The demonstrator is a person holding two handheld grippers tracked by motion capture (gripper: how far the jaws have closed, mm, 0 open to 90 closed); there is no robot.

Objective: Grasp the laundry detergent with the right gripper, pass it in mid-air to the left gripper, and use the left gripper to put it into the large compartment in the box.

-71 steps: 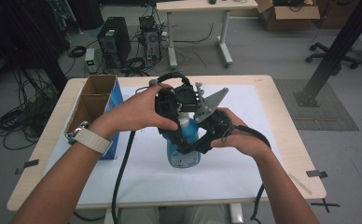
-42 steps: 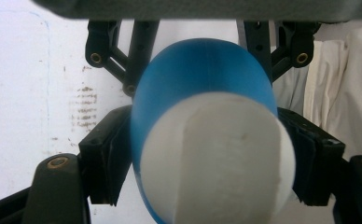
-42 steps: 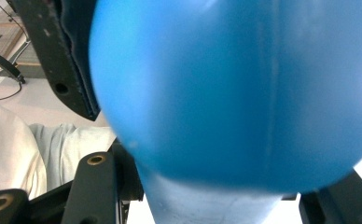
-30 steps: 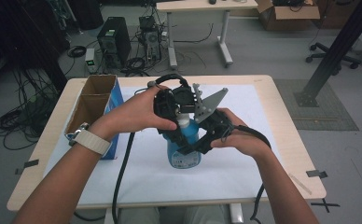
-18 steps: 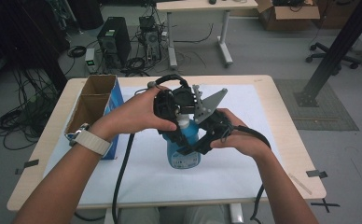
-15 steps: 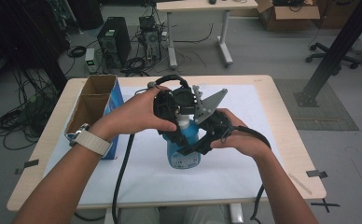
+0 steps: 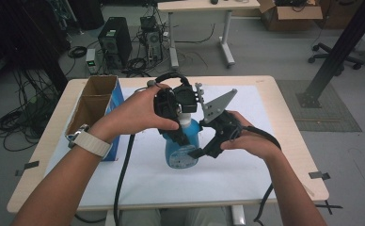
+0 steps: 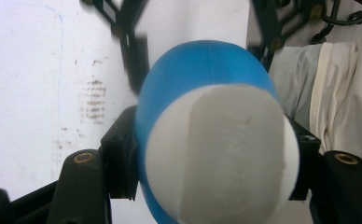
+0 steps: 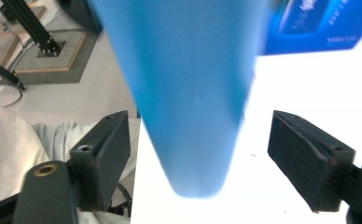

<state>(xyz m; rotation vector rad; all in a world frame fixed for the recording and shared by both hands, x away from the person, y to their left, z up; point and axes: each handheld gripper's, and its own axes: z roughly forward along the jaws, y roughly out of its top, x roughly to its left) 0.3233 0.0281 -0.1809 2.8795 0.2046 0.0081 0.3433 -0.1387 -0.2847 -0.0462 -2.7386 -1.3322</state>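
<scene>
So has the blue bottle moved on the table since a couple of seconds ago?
No. In the high view the blue bottle stands at the same spot beside the cardboard box on the white mat, with the left tool clamped on it.

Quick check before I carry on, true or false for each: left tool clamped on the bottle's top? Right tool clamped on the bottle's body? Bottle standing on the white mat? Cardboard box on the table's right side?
1. The left tool is clamped on the white cap of the blue bottle. True.
2. The right tool is clamped on the bottle's body. False: its jaws have just been opening and stand apart from the body between them.
3. The bottle stands on the white mat. True.
4. The cardboard box is at the right. False: left side.
</scene>
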